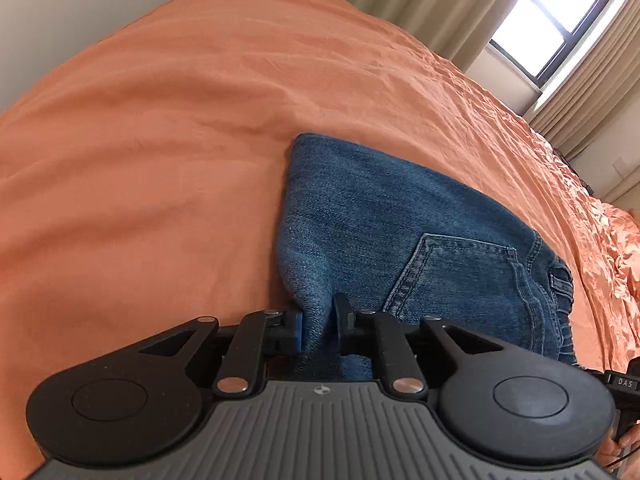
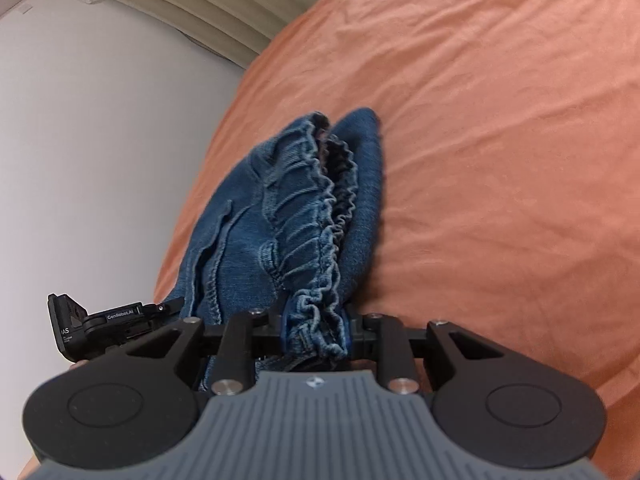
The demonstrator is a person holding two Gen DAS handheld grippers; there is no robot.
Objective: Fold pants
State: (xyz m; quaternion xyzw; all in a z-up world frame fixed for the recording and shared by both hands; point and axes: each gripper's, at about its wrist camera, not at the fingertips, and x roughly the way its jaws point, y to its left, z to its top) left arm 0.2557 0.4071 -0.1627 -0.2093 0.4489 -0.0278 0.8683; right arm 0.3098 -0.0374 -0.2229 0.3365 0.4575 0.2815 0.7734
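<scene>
Both grippers are clamped onto the jeans (image 1: 400, 220) right now. Left gripper (image 1: 318, 330) has its jaws pinched down on a bunched bit of plain denim at the near edge of the bundle, and the right gripper (image 2: 316, 338) is closed on the gathered elastic waistband (image 2: 320, 208), which ruffles away from it in a long ridge. You can spot the left gripper's body just left of the jeans in the right wrist view, so the two are working close together.

The jeans sit on the orange bedsheet (image 1: 180, 140), close to the sheet's edge on the wall side, with lots of bare sheet beyond them. They look already folded down into a short thick bundle, back pocket (image 1: 452, 276) facing up, layers stacked at the waistband. So I'd guess most of the folding is done. What's left seems to be laying it flat, letting go, maybe smoothing the lumpy end. Can't tell how neat the underside is.
</scene>
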